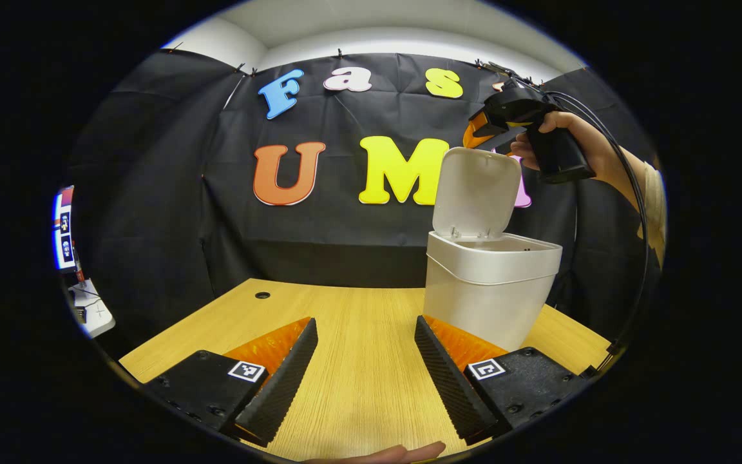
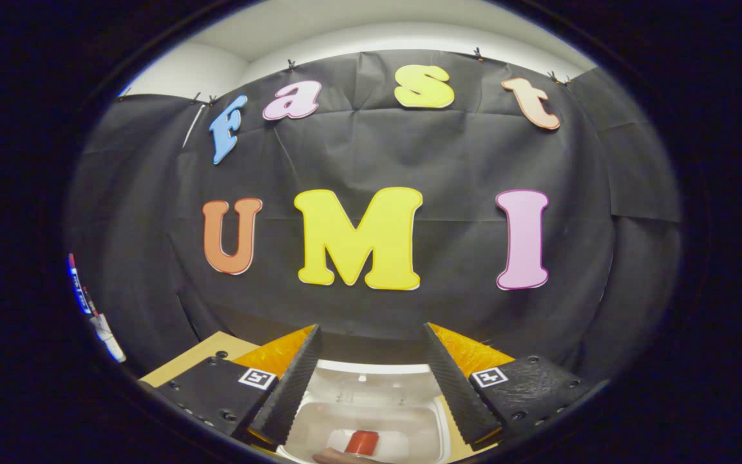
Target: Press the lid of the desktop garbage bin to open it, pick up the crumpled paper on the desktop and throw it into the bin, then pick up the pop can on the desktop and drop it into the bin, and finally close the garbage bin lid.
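A white desktop bin [image 1: 487,303] stands on the wooden table [image 1: 358,374], its lid [image 1: 477,193] tipped up and open. My left gripper [image 1: 366,322] hovers low over the table, open and holding nothing, with the bin just right of its right finger. A hand holds my right gripper [image 1: 513,116] in the air above and behind the lid. In the right gripper view, the right gripper [image 2: 371,332] is open and looks down into the bin [image 2: 409,412]. A red pop can [image 2: 362,443] lies at the bottom of the bin.
A cable hole [image 1: 262,295] sits in the table's far left part. Black cloth walls close the booth behind and on both sides. Some equipment [image 1: 91,309] stands past the table's left edge. A fingertip [image 1: 403,453] shows at the bottom of the left gripper view.
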`<move>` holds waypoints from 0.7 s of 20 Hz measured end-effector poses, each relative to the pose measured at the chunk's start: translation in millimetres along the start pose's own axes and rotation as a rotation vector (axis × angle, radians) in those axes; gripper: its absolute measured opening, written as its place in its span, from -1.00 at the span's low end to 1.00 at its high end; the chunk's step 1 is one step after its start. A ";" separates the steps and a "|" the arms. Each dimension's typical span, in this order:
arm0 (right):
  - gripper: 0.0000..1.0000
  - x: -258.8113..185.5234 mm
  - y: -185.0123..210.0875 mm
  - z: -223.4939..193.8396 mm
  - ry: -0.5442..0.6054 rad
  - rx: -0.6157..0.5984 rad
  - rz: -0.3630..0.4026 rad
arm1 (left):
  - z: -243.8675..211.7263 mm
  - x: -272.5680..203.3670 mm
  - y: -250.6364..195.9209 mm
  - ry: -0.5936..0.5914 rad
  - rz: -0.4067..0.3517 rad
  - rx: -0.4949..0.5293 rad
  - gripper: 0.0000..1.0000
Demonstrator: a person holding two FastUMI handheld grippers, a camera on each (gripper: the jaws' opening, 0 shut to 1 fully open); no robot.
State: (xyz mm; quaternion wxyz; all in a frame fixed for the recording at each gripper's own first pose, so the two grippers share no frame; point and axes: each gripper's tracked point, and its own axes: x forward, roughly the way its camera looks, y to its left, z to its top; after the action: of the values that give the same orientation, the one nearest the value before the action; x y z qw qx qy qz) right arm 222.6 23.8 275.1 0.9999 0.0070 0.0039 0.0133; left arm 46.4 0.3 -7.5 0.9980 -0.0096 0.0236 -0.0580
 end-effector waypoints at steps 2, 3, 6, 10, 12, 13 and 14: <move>0.89 -5.1 8.0 -18.6 0.059 0.021 0.025 | -1.0 0.7 -3.3 -0.005 0.012 0.014 0.96; 0.89 -9.0 15.8 -29.9 0.099 0.030 0.049 | -1.3 0.1 -8.1 -0.006 0.001 0.019 0.96; 0.89 -22.1 35.9 -57.2 0.154 0.048 0.136 | -1.9 0.1 -13.5 -0.012 -0.005 0.053 0.96; 0.96 -27.8 19.4 -89.4 0.194 0.014 0.082 | -3.7 0.7 -20.9 -0.014 -0.021 0.080 0.96; 0.96 -27.0 8.0 -105.9 0.211 -0.004 0.038 | -5.5 1.1 -17.9 -0.011 -0.006 0.070 0.96; 0.94 -27.2 0.8 -116.2 0.232 -0.017 0.007 | -4.3 0.9 -18.0 -0.011 -0.001 0.068 0.96; 0.96 -26.8 -4.9 -127.7 0.258 -0.019 -0.015 | -4.6 1.4 -21.9 -0.010 -0.010 0.063 0.96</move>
State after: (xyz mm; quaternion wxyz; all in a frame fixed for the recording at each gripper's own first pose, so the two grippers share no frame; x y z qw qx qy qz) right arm 194.9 20.0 147.5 0.9912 -0.0044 0.1322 0.0066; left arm 45.1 -21.7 -11.7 0.9976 0.0213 0.0168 -0.0634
